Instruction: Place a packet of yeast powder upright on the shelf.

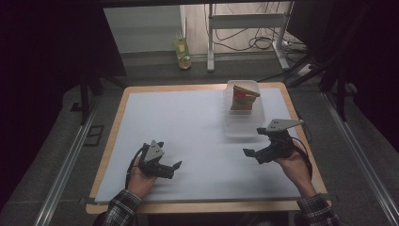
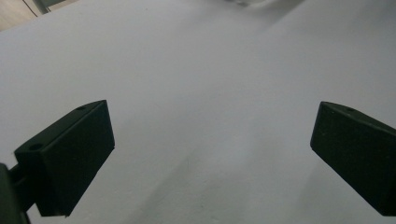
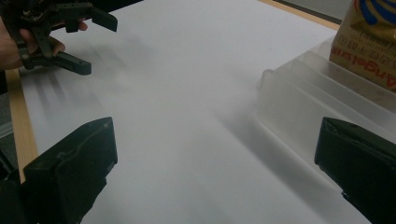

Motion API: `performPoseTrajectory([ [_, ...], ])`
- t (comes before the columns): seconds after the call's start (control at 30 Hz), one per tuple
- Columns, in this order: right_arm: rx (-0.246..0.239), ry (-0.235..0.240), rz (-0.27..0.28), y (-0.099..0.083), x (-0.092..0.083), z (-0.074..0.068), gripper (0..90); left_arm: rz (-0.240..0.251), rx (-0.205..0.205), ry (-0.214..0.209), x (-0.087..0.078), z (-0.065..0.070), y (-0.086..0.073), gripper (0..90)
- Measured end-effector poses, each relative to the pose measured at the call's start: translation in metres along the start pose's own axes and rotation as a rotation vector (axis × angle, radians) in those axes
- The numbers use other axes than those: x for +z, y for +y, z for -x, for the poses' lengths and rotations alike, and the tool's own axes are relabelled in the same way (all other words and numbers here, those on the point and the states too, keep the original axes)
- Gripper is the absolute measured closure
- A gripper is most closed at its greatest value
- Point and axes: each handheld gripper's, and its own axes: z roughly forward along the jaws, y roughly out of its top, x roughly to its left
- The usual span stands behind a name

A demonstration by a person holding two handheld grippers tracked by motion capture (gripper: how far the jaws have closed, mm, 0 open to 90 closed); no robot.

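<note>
A clear plastic bin [image 1: 243, 122] stands at the table's back right, and a brown snack bag [image 1: 243, 97] sits upright in it. My right gripper [image 1: 254, 141] hovers just in front of the bin's near end, open, with nothing between its jaws. In the right gripper view the bin [image 3: 299, 102] is close on the right, the bag [image 3: 369, 42] rises behind its wall, and my right gripper [image 3: 215, 163] is spread wide. My left gripper [image 1: 169, 155] is held low at the front left, also open and holding nothing. In its own view my left gripper [image 2: 212, 154] frames bare white sheet.
A white sheet [image 1: 188, 132] covers the wooden table [image 1: 113, 122]. On the floor beyond the far edge stand a yellow-green bottle [image 1: 183, 52], a metal frame [image 1: 244, 21] and loose cables. The other hand's gripper [image 3: 65, 37] appears top left in the right gripper view.
</note>
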Motion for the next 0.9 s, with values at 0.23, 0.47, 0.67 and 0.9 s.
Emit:
performPoseTrajectory([
  [0.23,0.009,-0.006,-0.008,-0.012,-0.003,-0.002,0.0,-0.002,0.004,-0.001,0.0,0.0,0.0,0.0],
  [0.47,0.017,-0.011,-0.015,-0.023,-0.004,-0.005,0.0,-0.008,0.01,-0.004,0.0,0.0,0.0,0.0],
  [0.67,0.019,-0.01,-0.031,-0.034,-0.003,-0.006,0.0,-0.012,0.013,-0.004,0.0,0.0,0.0,0.0],
  [0.9,0.042,-0.012,-0.068,-0.05,0.0,-0.004,0.0,-0.019,0.012,-0.008,0.001,0.0,0.0,0.0],
])
